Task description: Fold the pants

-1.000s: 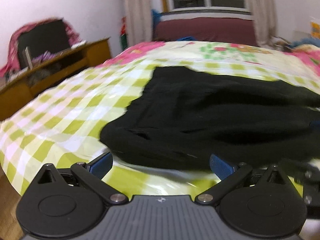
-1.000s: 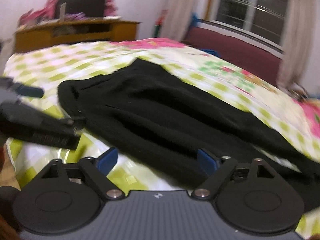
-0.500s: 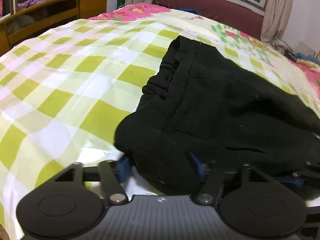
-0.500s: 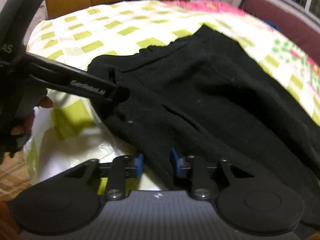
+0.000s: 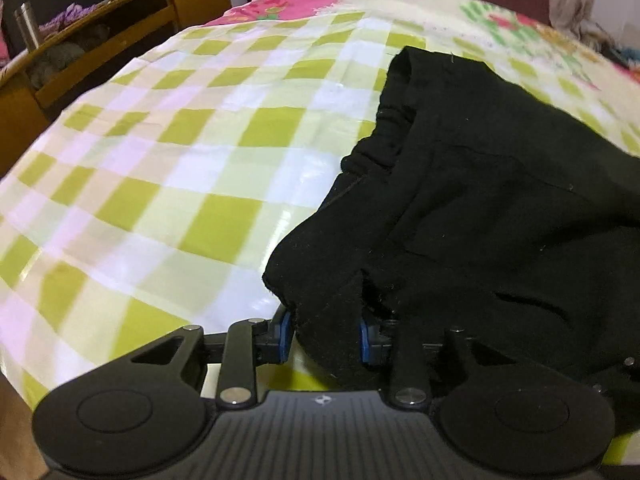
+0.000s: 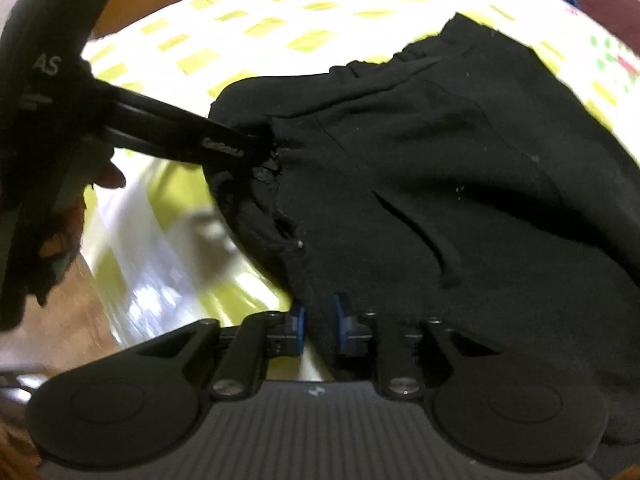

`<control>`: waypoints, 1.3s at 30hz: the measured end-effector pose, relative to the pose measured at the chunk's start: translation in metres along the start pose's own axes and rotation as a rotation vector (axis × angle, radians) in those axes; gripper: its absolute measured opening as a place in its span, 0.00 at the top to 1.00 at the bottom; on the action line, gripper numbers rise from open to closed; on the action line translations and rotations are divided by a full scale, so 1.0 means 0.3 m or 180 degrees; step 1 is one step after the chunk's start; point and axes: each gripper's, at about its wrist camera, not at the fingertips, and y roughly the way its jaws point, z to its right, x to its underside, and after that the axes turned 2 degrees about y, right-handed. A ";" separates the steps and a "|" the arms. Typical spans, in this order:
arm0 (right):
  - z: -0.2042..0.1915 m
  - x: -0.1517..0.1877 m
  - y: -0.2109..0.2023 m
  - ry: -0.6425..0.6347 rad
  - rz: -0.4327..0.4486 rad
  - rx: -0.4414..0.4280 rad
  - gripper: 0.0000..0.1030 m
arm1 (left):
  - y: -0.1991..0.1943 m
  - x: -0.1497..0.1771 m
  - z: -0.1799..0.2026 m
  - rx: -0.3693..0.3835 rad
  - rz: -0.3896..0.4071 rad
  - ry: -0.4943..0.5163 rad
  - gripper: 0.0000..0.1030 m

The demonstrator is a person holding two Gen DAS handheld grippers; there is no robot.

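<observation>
Left wrist – left gripper [image 5: 324, 334] closing on black pants [image 5: 480, 200] edge; right gripper [image 6: 318, 326] likewise.

The black pants [image 5: 500, 208] run off the left wrist view at 3 o'clock, so their legs cannot be seen. Their bunched cloth hides the tips of the left gripper's fingers [image 5: 285, 334]. In the right wrist view the checked bed cover [image 6: 160, 264] at 8 o'clock is smeared by blur. The hand [image 6: 48, 216] at 9 o'clock is dark and cut by the edge.
</observation>
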 end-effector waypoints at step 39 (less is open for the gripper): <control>1.479 1.108 -0.781 0.4401 0.0772 0.1908 0.55 | -0.356 0.089 1.357 0.1667 0.0582 0.2324 0.44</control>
